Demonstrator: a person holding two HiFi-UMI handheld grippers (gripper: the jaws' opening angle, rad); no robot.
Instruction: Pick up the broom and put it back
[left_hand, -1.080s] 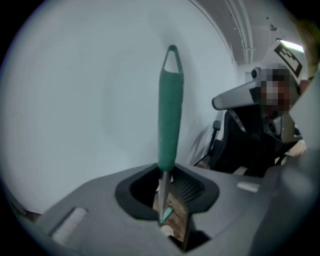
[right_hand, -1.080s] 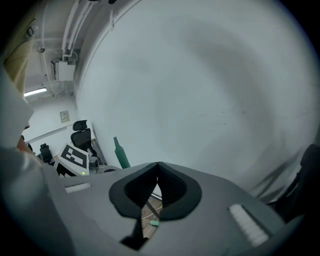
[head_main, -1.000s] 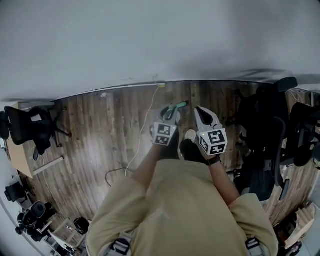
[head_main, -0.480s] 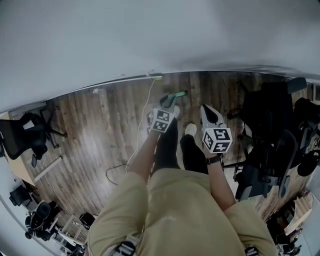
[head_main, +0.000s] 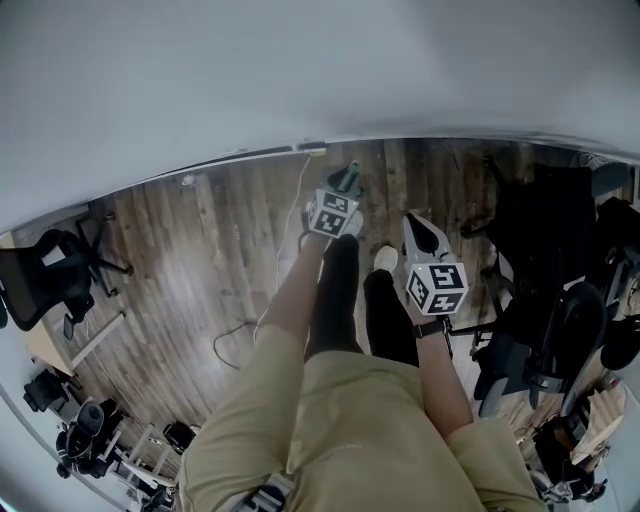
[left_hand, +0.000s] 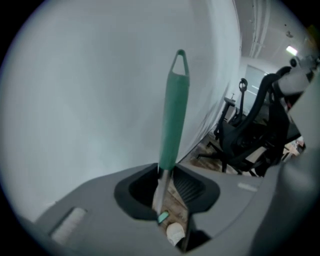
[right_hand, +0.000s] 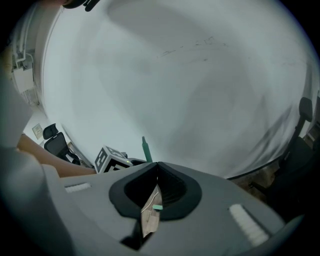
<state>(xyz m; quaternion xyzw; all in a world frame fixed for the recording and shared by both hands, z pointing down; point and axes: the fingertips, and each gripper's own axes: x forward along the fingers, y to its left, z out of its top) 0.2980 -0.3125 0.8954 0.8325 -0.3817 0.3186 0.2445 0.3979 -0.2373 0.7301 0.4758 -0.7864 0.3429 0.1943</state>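
The broom stands upright by the white wall. It has a green grip with a loop on top. Its thin metal shaft sits pinched in the fingers of the left gripper, whose jaws have just eased slightly wider.

Wooden plank floor, white cable lying on it, black office chair standing

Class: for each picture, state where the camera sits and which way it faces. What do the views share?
Head view: on the person's head, facing steeply down at the wooden floor; shirt, legs, forearms, left claw, right claw show.
Left gripper view: on the left claw, looking along jaws clamped on the broom handle, toward the wall.
Right gripper view: on the right claw, jaws together, empty, facing the wall; a forearm shows.
Shared: all three show the broom handle.
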